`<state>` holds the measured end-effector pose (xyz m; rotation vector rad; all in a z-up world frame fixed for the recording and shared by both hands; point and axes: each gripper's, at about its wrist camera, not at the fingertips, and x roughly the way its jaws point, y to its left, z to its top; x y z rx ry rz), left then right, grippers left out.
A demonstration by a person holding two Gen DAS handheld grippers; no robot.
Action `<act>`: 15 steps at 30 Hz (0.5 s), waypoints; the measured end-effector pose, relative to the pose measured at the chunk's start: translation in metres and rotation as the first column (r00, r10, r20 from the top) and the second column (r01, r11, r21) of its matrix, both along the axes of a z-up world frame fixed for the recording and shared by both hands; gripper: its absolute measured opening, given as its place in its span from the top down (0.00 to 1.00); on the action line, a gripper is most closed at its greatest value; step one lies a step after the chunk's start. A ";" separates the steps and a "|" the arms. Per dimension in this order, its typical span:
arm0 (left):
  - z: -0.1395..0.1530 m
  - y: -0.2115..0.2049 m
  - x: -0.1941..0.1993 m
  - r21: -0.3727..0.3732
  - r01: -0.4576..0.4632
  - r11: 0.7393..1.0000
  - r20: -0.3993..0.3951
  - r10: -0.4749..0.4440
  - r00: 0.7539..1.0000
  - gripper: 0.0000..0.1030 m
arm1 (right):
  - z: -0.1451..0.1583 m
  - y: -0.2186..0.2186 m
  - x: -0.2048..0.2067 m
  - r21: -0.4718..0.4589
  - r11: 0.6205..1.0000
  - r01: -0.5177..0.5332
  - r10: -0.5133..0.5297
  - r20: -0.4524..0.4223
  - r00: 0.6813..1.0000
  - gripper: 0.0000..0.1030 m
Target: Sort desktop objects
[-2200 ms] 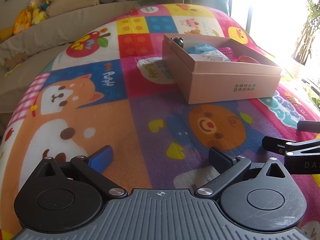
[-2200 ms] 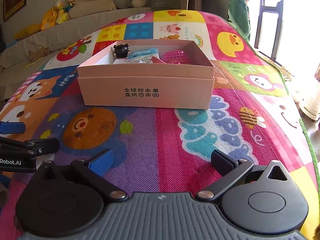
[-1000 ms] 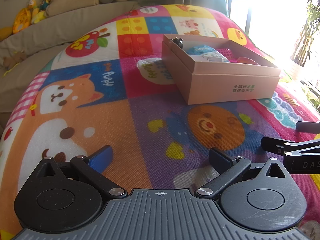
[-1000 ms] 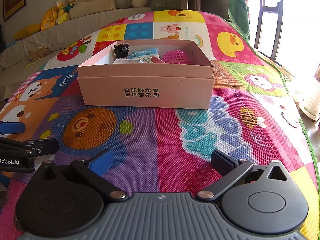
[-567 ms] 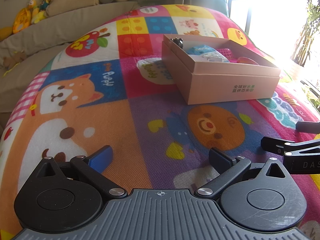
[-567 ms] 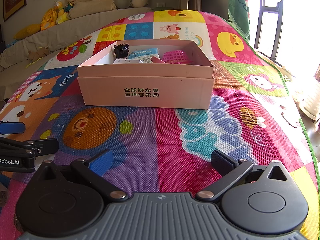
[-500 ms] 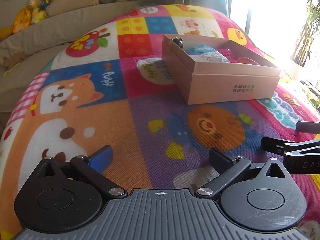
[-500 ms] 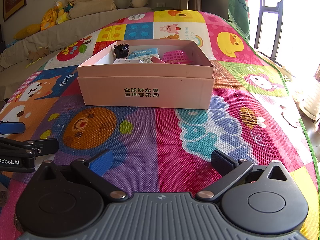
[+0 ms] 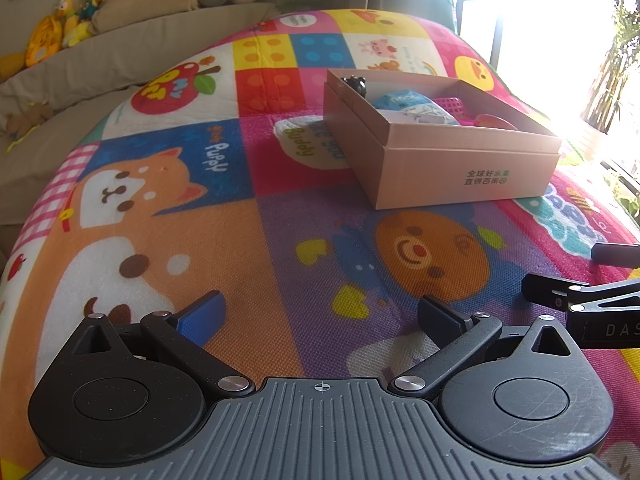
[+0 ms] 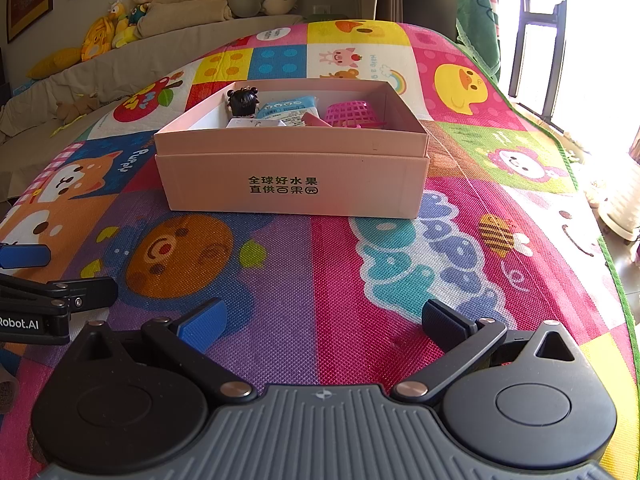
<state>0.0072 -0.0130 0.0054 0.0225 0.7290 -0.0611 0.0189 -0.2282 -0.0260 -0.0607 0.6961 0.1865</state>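
A: Right wrist view: right gripper (image 10: 322,318) spread wide, nothing between its fingers, low over the play mat (image 10: 400,264). Pink box (image 10: 292,176) sits ahead on the mat.

B: Contents?

A: Small doll (image 10: 242,102), blue packet (image 10: 286,108), pink mesh basket (image 10: 352,114), all inside.

B: Left side?

A: Left gripper (image 9: 320,314) also spread, empty, near the box's corner (image 9: 460,164).

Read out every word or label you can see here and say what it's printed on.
"全球好水果 直供百果园": front of the pink box.
"Puppy": play mat, beside the dog.
"Robot.AI": left gripper.
"DAS", cut off: right gripper.
Blue packet print: too small to read.
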 end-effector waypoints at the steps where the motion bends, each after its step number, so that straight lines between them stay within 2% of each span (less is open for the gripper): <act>1: 0.000 -0.001 0.001 0.000 0.000 1.000 0.000 0.000 1.000 0.00 | 0.000 -0.001 0.000 0.000 1.000 0.000 0.000 0.000 1.000 0.00; 15: 0.000 -0.001 0.001 0.000 0.000 1.000 0.000 0.000 1.000 0.00 | 0.000 0.000 0.000 0.000 1.000 0.000 0.000 0.000 1.000 0.00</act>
